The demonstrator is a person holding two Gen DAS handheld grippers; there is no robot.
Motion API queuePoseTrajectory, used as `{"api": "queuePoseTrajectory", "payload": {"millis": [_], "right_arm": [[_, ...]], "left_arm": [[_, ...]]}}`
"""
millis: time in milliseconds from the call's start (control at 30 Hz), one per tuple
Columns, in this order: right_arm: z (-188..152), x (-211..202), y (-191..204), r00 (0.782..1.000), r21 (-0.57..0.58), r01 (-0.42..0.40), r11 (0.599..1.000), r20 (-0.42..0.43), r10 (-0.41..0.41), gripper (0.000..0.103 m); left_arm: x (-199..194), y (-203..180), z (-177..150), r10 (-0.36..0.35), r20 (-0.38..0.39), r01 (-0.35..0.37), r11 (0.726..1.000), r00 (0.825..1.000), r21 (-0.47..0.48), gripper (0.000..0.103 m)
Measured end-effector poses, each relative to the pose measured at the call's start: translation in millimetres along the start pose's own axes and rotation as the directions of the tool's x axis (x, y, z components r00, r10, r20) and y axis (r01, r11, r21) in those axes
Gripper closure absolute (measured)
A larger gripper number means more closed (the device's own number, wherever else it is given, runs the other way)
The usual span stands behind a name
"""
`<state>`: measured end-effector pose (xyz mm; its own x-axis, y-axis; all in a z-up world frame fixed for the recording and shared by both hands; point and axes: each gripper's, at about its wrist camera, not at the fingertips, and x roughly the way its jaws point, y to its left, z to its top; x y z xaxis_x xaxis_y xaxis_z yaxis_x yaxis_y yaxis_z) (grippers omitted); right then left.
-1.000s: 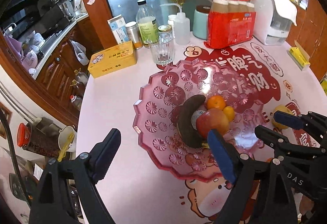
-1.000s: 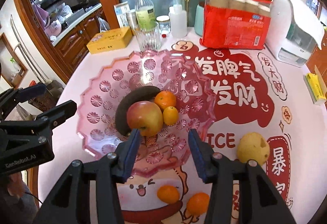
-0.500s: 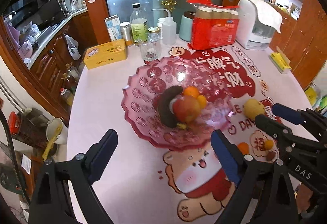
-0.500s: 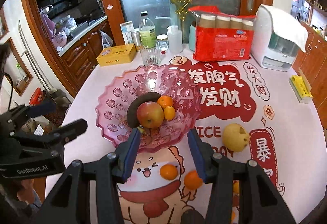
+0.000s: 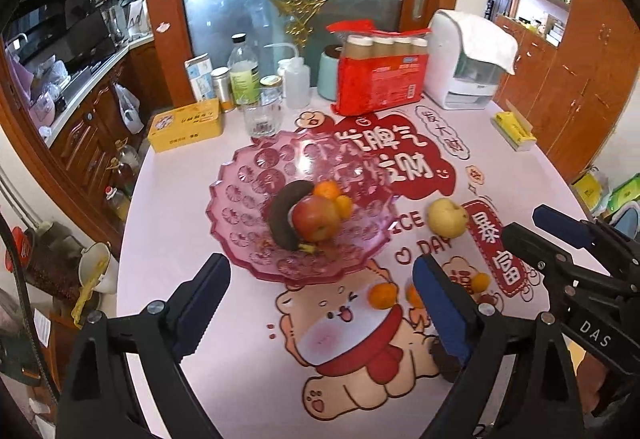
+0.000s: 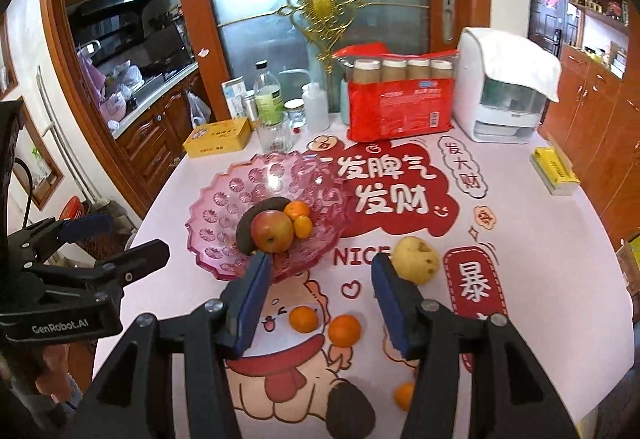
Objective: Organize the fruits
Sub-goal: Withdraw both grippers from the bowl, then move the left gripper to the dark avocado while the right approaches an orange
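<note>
Your pink scalloped glass bowl (image 6: 224, 223) sits centre-left, holding a red apple (image 6: 273, 231) | yellow pear (image 6: 416, 259) right | left gripper (image 5: 320, 303) spread, empty | right gripper (image 6: 318, 299) just widening, empty | dark fruit, bottom edge, perhaps avocado (image 6: 352, 411)

A pink tablecloth (image 6: 540, 279) with red cartoon prints covers the table. On it rest a pink glass fruit bowl (image 6: 224, 215), a yellow pear (image 6: 416, 259) to its right, loose oranges (image 6: 304, 319) nearer, a yellow tin (image 6: 218, 137), a red package (image 6: 400, 111) and a white appliance (image 6: 504, 99) at the far edge.
</note>
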<state>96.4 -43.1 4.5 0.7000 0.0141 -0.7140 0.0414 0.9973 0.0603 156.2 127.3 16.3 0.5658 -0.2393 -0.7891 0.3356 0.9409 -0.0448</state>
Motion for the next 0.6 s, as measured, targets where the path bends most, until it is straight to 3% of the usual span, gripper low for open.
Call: {"api": "queuePoseTrajectory", "payload": {"millis": [267, 600], "right_arm": [[-3, -18, -44, 1.0, 0.039, 0.008, 0.999, 0.009, -0.009, 0.05], [7, -33, -103, 1.0, 0.01, 0.012, 1.0, 0.022, -0.012, 0.05]], "left_arm": [[-8, -42, 1, 0.005, 0.005, -0.005, 1.0, 1.0, 0.006, 0.011], [-5, -90, 4, 0.025, -0.001, -0.025, 0.998, 1.0, -0.06, 0.011]]}}
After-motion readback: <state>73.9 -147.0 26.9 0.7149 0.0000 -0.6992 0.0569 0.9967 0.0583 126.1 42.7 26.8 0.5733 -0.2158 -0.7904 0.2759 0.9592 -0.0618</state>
